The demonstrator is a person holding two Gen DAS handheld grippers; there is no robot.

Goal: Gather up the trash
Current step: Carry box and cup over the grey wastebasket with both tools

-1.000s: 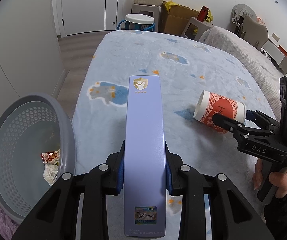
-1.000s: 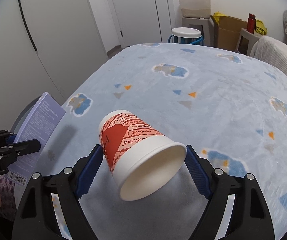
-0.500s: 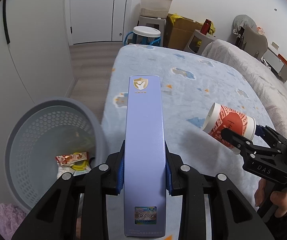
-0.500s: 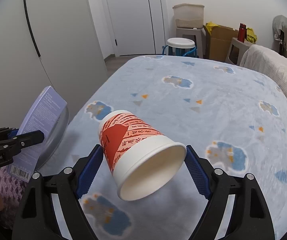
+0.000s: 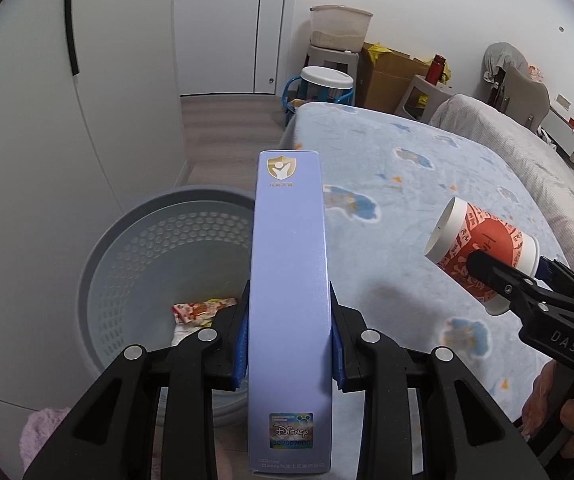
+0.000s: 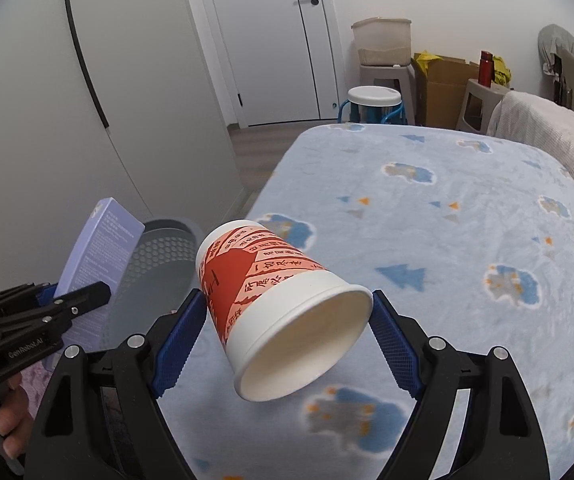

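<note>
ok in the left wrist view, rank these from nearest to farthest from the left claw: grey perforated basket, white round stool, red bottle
1. Grey perforated basket, just below the left claw, left of the bed.
2. White round stool, past the bed's far corner.
3. Red bottle, farther back right, by the cardboard box.

Tall lilac box (image 5: 289,304) upright over grey perforated bin (image 5: 127,264); red-and-white paper cup (image 6: 279,312) tilted, seemingly empty, above bedspread.

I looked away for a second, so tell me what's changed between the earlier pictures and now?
Both hands carried their loads off the blue patterned bed toward the grey perforated plastic basket, which now sits under the tall lilac cardboard box. Unchanged: the left gripper stays clamped on the box, the right gripper on the red-and-white paper cup. Nothing dropped yet.
</note>
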